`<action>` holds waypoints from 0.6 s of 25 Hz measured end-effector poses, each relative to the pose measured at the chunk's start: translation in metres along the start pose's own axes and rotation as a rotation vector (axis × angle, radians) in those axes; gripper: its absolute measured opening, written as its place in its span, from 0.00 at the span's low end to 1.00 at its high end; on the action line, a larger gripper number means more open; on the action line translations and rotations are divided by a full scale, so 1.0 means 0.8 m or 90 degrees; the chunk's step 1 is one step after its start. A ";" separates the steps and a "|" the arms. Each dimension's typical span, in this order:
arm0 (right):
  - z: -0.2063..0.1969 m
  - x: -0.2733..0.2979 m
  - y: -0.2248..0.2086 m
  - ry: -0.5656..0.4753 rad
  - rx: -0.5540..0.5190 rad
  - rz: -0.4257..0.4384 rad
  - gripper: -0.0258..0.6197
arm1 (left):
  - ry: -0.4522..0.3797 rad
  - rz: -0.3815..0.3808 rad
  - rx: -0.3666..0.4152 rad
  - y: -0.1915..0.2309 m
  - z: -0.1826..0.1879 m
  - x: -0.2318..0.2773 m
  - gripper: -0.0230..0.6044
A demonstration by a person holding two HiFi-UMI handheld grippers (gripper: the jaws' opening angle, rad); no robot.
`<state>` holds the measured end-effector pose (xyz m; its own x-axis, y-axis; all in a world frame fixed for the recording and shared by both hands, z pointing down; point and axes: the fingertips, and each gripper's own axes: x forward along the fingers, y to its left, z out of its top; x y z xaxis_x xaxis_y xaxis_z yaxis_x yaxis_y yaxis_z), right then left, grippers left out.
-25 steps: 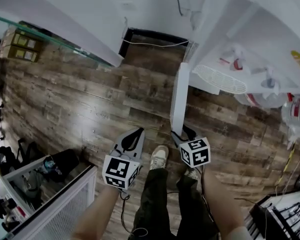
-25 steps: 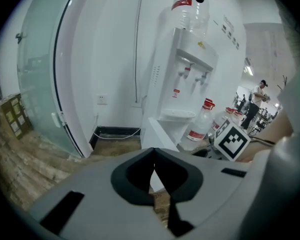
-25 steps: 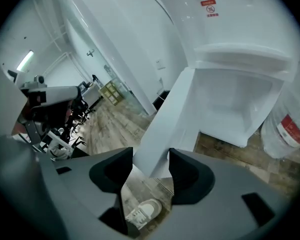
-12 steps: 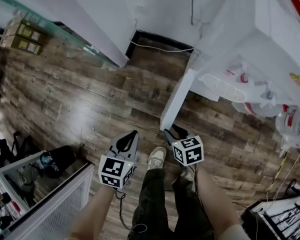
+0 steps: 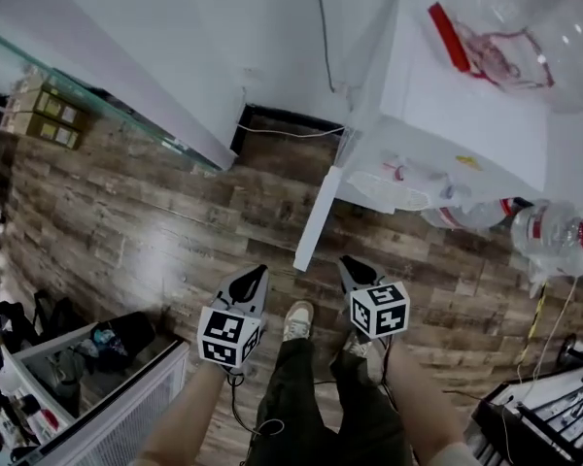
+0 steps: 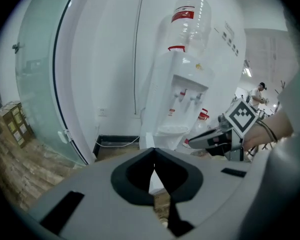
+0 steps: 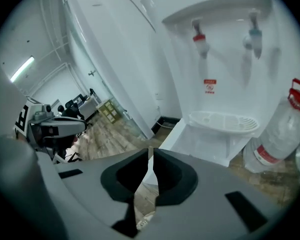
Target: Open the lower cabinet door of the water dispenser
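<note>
The left gripper (image 5: 257, 272) hung in front of the water dispenser (image 5: 457, 95) and well short of it, its jaws pressed together with nothing between them. The lower cabinet door (image 5: 317, 219) stood swung open from the dispenser's base, jutting edge-on over the wooden floor (image 5: 126, 202) beneath the drip tray (image 5: 394, 190), clear of both claws. The right gripper (image 5: 348, 263) hovered beside the door's free edge, apart from it, nearer the dispenser's front than the left one; its jaws were closing to a thin slit and held nothing. Spare water bottles (image 5: 554, 231) lay against the dispenser's right side.
</note>
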<state>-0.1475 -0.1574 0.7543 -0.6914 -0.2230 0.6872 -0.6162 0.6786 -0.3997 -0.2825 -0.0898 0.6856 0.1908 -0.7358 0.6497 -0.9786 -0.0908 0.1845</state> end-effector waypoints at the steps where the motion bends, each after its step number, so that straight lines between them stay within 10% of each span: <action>1: 0.013 -0.019 -0.003 -0.013 0.007 -0.008 0.09 | -0.003 -0.006 0.007 -0.008 0.015 -0.004 0.05; 15: 0.206 -0.305 -0.007 -0.182 -0.063 -0.096 0.05 | -0.141 -0.060 0.143 -0.144 0.272 -0.079 0.05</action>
<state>-0.0375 -0.2216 0.4887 -0.6819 -0.5041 0.5300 -0.6898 0.6843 -0.2364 -0.1986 -0.1789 0.4625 0.2842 -0.8427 0.4573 -0.9546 -0.2930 0.0533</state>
